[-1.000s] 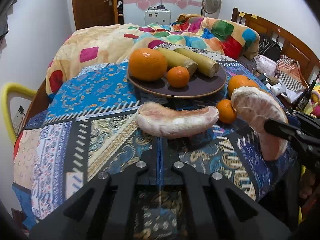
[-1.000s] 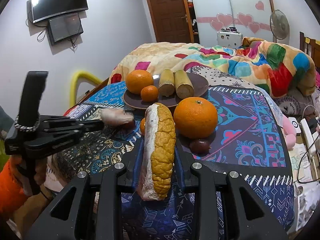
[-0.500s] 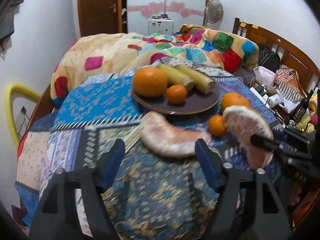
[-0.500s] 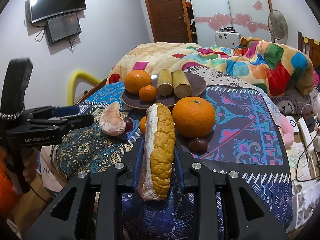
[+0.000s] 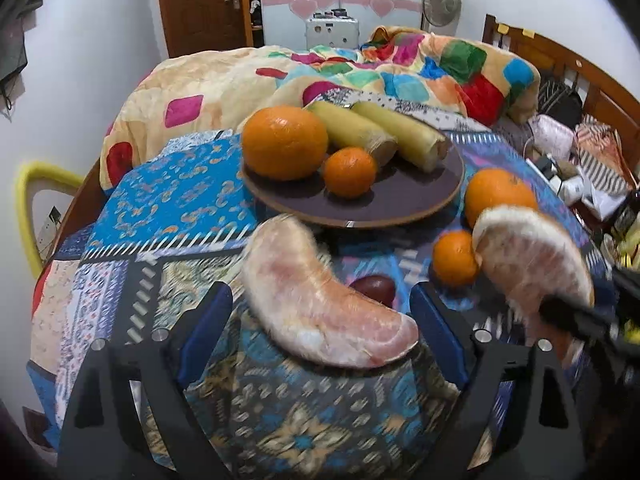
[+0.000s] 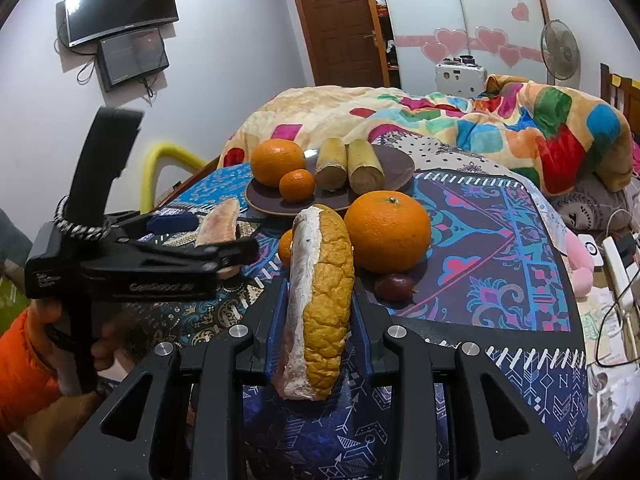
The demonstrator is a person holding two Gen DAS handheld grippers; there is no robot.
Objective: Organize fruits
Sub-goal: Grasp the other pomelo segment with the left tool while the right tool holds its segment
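Observation:
A peeled pink pomelo wedge [image 5: 320, 304] lies on the patterned cloth between the wide-open fingers of my left gripper [image 5: 320, 320]; it also shows in the right wrist view [image 6: 218, 222]. My right gripper [image 6: 318, 312] is shut on a second pomelo wedge with yellow rind [image 6: 320, 300], held upright above the table; it shows at the right of the left wrist view [image 5: 532, 256]. A dark brown plate [image 5: 400, 200] holds a large orange [image 5: 284, 142], a small mandarin [image 5: 350, 172] and two yellow cane pieces [image 5: 400, 136].
On the cloth lie a large orange [image 6: 386, 232], a small mandarin [image 5: 454, 258] and a dark purple fruit [image 6: 394, 286]. A bed with a colourful quilt [image 5: 360, 68] stands behind the table. A yellow chair back [image 5: 28, 200] is at the left.
My left gripper opened, releasing the peeled wedge onto the cloth, then moved in around it again. The right gripper kept holding its wedge, almost still.

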